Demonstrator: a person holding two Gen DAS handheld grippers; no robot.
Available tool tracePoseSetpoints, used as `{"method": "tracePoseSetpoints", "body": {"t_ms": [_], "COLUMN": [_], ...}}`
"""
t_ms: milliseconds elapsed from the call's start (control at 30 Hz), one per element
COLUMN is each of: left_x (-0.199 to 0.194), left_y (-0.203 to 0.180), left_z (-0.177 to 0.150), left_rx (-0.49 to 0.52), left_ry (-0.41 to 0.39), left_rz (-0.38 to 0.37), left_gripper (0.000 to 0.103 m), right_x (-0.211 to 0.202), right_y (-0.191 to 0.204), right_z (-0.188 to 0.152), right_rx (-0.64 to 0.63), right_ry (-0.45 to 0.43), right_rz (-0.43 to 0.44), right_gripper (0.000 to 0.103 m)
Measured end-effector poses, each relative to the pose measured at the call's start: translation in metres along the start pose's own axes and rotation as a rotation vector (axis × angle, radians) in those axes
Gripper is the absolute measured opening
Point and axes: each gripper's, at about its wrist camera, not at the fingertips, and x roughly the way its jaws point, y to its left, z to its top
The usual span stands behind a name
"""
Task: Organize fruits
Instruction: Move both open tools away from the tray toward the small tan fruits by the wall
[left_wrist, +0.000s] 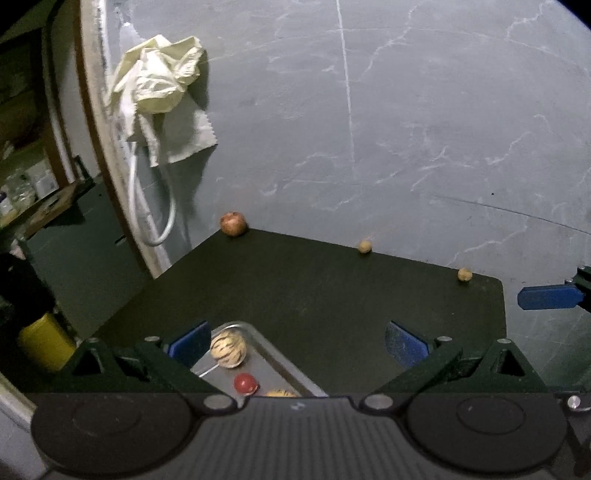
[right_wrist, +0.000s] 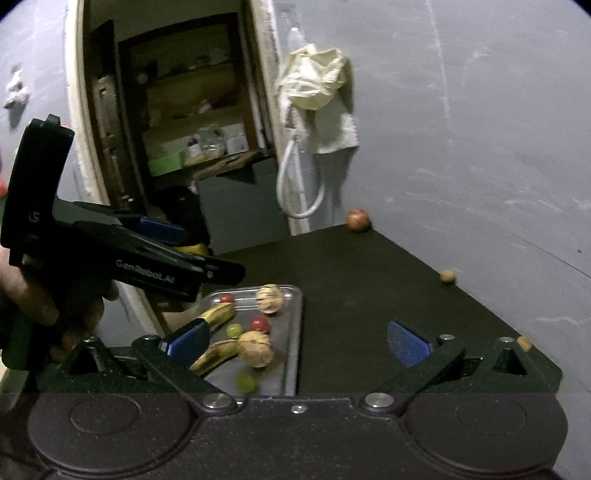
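Steel tray (right_wrist: 291, 332) at the near left of the dark table (right_wrist: 369, 280) collects the sorted fruit: bananas (right_wrist: 218, 314), grapes (right_wrist: 233, 329), tomatoes (right_wrist: 260, 324); a reddish apple (right_wrist: 357, 220) and small brown fruits (right_wrist: 447, 276) lie apart along the far wall, presumably uncollected; left gripper (left_wrist: 299, 339) and right gripper (right_wrist: 297, 341) both gape wide, empty; tray contents partly cut off in the left view.
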Motion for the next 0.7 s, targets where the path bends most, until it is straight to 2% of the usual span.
{"method": "tracePoseSetpoints", "body": {"t_ms": [200,500,600,700], "left_x": [0.047,0.150,0.184,0.213], "left_y": [0.006,0.034,0.029,0.013], "left_z": [0.012,0.045,0.054,0.060], "left_rx": [0.047,0.084,0.109,0.136], "left_ry": [0.000,0.000,0.003,-0.003], "left_rz": [-0.101,-0.306,-0.358,-0.398], "left_gripper": [0.102,0.102,0.102,0.101], "right_x": [0.024,0.093,0.111,0.119], "right_y": [-0.013,-0.037,-0.055,-0.075], "right_z": [0.004,0.014,0.015,0.012], "right_rx": [0.056,0.156,0.200,0.245], "right_ry": [0.014,0.095,0.105,0.119], "right_rz": [-0.134,-0.506,-0.629,-0.704], "right_gripper": [0.102,0.102,0.100,0.095]}}
